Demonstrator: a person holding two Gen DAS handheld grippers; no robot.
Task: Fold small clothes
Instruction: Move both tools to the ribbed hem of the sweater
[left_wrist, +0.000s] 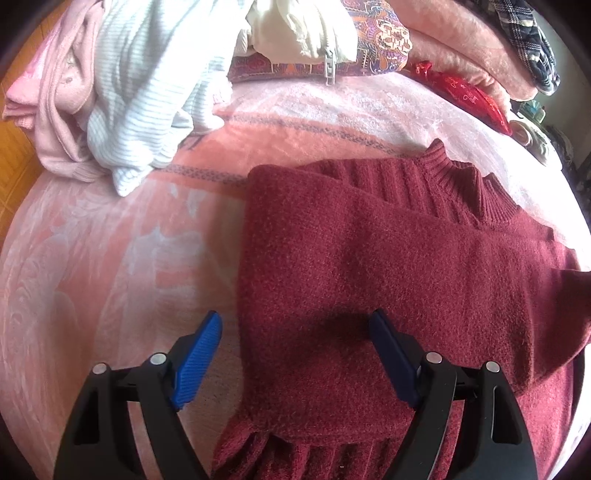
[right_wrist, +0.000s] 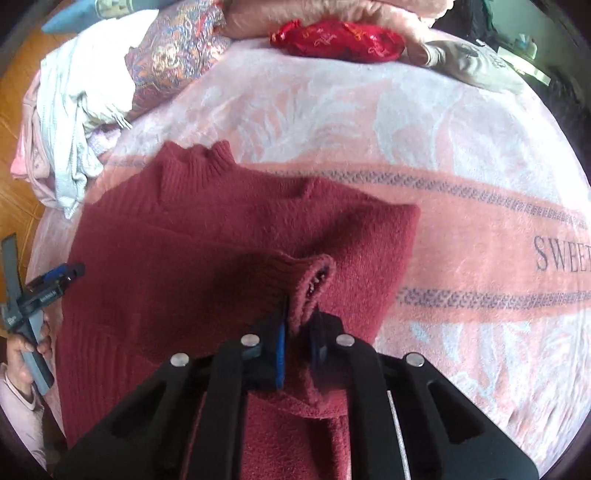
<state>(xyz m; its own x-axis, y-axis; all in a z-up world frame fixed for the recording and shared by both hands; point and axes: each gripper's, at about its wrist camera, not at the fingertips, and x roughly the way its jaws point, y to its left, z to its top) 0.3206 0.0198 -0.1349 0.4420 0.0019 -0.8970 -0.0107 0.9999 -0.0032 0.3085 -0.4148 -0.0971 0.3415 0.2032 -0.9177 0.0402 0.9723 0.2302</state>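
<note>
A dark red knit sweater (left_wrist: 388, 266) lies flat on the pink bed blanket, collar away from me, with one sleeve folded across its body. My left gripper (left_wrist: 295, 332) is open, its blue pads either side of the sweater's left edge and the folded sleeve's cuff, just above the fabric. My right gripper (right_wrist: 297, 325) is shut on the other sleeve's cuff (right_wrist: 312, 280) and holds it lifted over the sweater's (right_wrist: 207, 236) body. The left gripper (right_wrist: 61, 275) shows at the left edge of the right wrist view.
A heap of white and pink clothes (left_wrist: 122, 92) lies at the far left of the bed. A patterned pillow (left_wrist: 373, 33), a red pouch (right_wrist: 336, 38) and a grey garment (right_wrist: 476, 64) lie along the far side. The pink blanket (right_wrist: 461, 155) stretches right of the sweater.
</note>
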